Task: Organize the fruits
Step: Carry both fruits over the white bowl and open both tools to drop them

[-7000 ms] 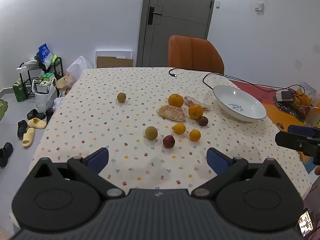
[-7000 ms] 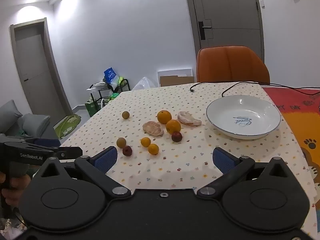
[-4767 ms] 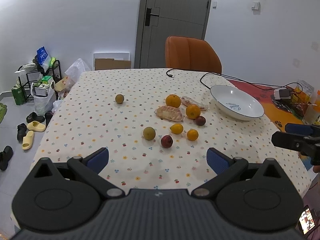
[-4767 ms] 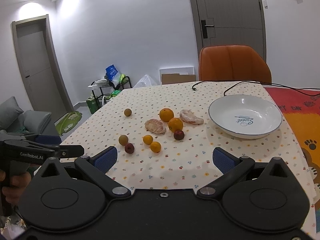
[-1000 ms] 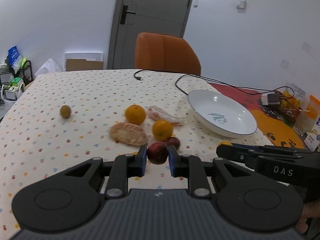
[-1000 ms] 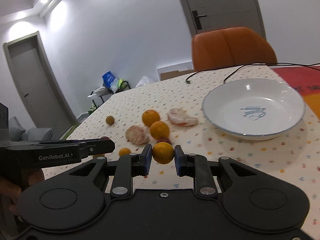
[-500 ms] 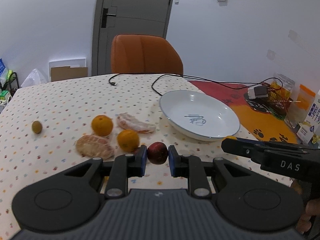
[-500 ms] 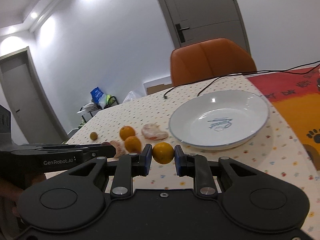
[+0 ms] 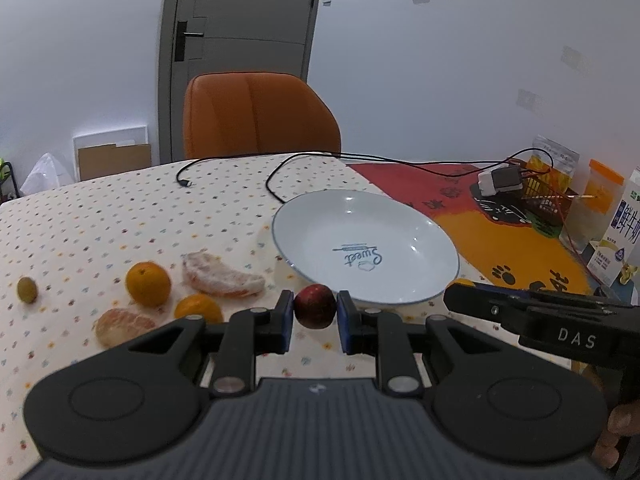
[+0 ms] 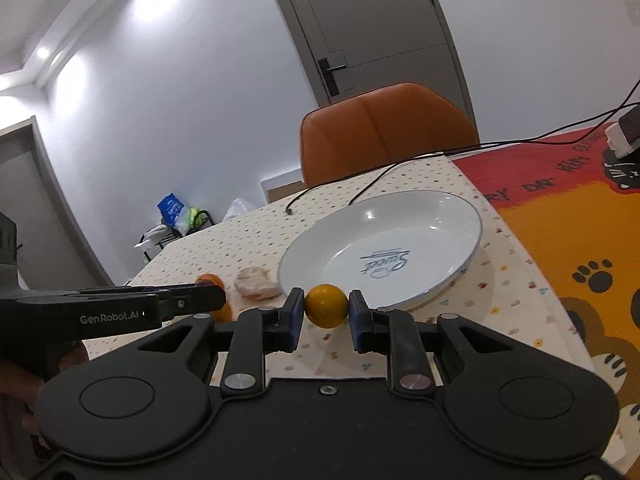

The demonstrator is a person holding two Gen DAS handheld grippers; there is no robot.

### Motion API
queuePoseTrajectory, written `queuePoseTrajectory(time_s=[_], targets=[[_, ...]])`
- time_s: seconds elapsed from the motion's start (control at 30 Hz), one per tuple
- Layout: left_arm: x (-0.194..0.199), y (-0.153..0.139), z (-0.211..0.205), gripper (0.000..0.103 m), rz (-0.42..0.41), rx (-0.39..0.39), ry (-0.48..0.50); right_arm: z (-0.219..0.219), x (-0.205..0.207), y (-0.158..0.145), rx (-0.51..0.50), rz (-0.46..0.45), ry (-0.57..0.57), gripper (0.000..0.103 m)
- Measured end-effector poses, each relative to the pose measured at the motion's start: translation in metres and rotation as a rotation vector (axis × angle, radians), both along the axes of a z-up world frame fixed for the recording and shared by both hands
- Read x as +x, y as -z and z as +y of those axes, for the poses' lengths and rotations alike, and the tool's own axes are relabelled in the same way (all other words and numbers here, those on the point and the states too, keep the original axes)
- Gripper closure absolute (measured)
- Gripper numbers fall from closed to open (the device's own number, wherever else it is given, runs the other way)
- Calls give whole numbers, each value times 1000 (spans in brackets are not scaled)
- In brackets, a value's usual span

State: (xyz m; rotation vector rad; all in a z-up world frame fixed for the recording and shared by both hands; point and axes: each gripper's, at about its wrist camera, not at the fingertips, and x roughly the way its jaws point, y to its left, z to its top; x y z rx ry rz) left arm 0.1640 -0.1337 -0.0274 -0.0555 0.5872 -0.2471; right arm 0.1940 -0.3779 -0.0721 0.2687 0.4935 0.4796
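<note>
On dotted tablecloth (image 9: 100, 216), white plate (image 9: 400, 236) seemingly bare; left gripper (image 9: 315, 314) fingers pinch red fruit (image 9: 315, 307), right gripper (image 10: 326, 314) an orange (image 10: 326, 306).

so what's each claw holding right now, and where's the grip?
Left claw pinches a dark red fruit across its sides, between the blue pads. Right claw pinches a small orange citrus fruit the same way, across its middle.
</note>
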Motion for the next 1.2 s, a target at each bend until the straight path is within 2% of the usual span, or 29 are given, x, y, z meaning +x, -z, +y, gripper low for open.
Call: queuePoseTrajectory(time_s=[0.9, 0.97, 1.1, 1.2], targets=[[63, 12, -44, 81, 51, 17, 40, -11, 45, 11, 7, 43, 28, 79], [64, 13, -44, 78, 46, 29, 27, -11, 45, 12, 5, 53, 39, 73], [63, 12, -39, 77, 52, 23, 10, -15, 43, 13, 15, 58, 46, 73], [60, 10, -35, 67, 50, 29, -6, -14, 40, 13, 18, 56, 46, 69]])
